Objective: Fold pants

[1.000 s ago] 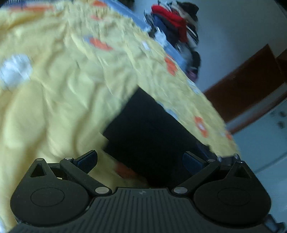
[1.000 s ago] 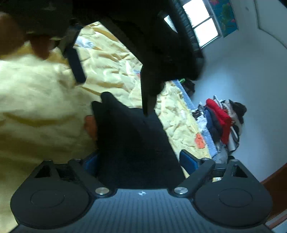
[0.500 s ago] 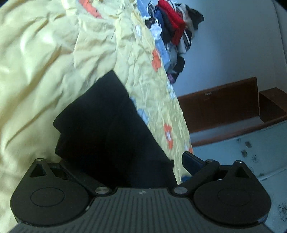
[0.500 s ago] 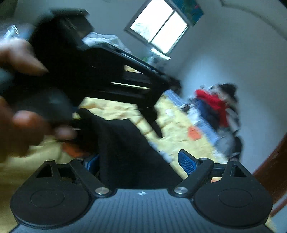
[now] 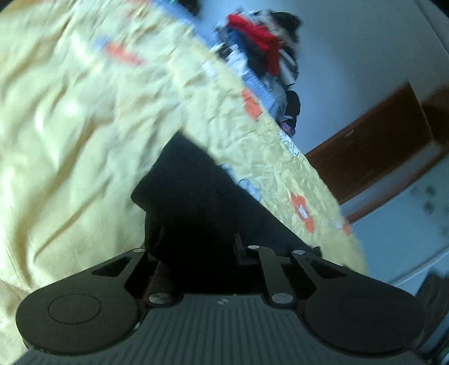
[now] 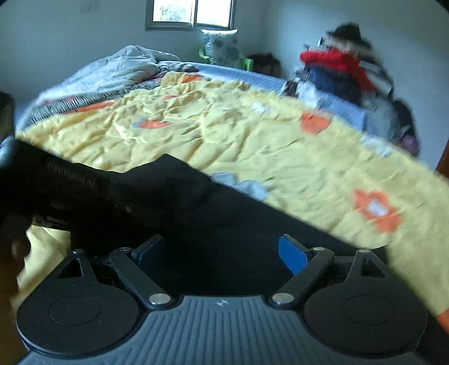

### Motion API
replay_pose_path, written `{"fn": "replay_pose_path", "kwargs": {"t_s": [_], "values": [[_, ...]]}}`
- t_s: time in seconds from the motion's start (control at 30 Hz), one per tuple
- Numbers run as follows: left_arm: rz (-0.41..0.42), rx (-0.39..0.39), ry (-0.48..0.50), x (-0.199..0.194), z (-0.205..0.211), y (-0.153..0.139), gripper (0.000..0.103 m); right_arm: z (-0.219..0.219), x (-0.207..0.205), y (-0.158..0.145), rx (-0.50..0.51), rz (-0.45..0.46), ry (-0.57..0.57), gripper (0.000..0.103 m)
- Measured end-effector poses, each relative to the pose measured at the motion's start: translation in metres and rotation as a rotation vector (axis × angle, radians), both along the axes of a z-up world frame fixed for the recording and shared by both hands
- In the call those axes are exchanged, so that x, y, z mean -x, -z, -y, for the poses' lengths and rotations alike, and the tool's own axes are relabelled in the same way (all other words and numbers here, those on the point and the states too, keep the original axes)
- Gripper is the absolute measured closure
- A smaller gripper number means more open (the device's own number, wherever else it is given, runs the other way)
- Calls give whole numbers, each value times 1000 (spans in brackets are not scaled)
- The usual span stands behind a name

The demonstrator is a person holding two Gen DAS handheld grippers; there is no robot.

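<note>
The black pants [image 5: 202, 196] lie on a yellow bedsheet [image 5: 70, 126] with orange and white patches. In the left wrist view my left gripper [image 5: 196, 247] has its linkages drawn together and is shut on the near edge of the pants. In the right wrist view the pants [image 6: 224, 224] spread under my right gripper [image 6: 221, 252], whose blue fingertips [image 6: 291, 254] stand wide apart over the dark cloth. The left gripper's black body [image 6: 56, 185] and a hand cross the left side of the right wrist view.
A pile of clothes with a red garment [image 6: 339, 64] sits at the bed's far corner. A crumpled grey duvet [image 6: 118, 70] lies at the head of the bed below a window [image 6: 193, 14]. A brown wooden board [image 5: 378, 140] stands beyond the bed's edge.
My left gripper has closed on the pants' edge; it was open before. The right gripper stayed open while its view swung to level across the bed.
</note>
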State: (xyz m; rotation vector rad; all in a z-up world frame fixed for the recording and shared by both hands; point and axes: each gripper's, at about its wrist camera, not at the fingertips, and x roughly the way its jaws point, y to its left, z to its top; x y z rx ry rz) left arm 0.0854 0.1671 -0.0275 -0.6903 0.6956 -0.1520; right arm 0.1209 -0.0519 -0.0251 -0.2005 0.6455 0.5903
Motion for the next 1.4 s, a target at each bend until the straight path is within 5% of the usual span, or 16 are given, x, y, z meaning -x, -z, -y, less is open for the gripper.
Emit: {"fn": "replay_pose_path", "kwargs": {"t_s": [0.1,0.17,0.23,0.3,0.4,0.53,0.7,0.9,1.2,1.4], "values": [[66,-131,9,10,22,-18,89,0,0,2,-9,37,-43,16],[84,-164,16,14,29,-23,90,5,5,1,-13,41,-86,27],[94,-171,14,16,32,-24,90,12,1,-1,-38,6,-118,58],[109,-201,23,19,38,-27,90,18,-6,2,-57,-17,-136,74],[153,-313,77,20,62,-39,89,22,-8,2,-139,-47,-185,81],[230,-477,130,32,94,-59,88,38,5,-8,-202,9,-173,81],[329,-495,235,42,135,-87,88,100,24,-25,-382,21,-85,81],[442,-526,383,50,217,-103,81,179,51,-40,-466,51,42,81],[426,-498,611,36,331,-75,81,278,83,-23,-468,40,234,81],[427,-507,678,36,378,-48,81,316,94,-10,-403,46,316,81]]}}
